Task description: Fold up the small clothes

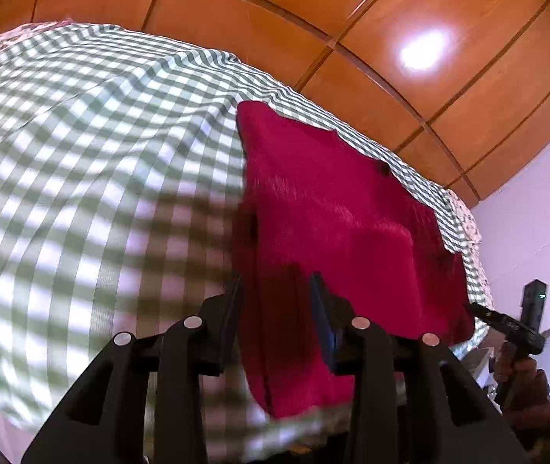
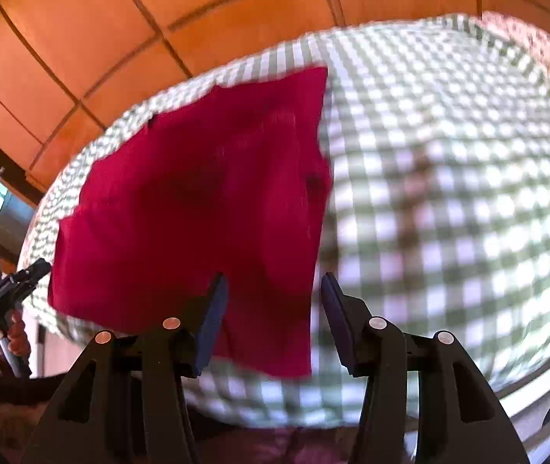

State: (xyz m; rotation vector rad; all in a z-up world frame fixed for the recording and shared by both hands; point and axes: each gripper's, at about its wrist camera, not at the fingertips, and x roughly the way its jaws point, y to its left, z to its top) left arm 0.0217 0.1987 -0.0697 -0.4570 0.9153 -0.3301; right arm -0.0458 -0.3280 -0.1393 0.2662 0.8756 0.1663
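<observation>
So the red garment (image 1: 337,208) was lying flat on the green-and-white checked bedspread (image 1: 81,154), near the edge of the bed closest to the wooden wardrobe panels (image 1: 391,19), and it already looked like a folded rectangle with a couple of small dark buttons or snaps showing along its edges. Its long axis ran from our side away toward the wardrobe, slightly slanted, with the near short edge pointing back at us. Our left gripper (image 1: 277,290) hung over that near end with its jaws apart and red cloth showing between them, but nothing pinched as far as we could tell. Our right gripper (image 2: 271,290) sat at the garment's near corner, jaws apart too, one finger over the red fabric and the other over the bedspread, so no grip there either. If the next fold is bringing the near edge up over the far one, we figured the trick would be to grab both near corners evenly, lift just enough to clear the bedspread, and lay it so the edges line up without dragging the checked cover along. Both views were pretty blurry, so whether the cloth was wrinkled underneath we couldn't say.
</observation>
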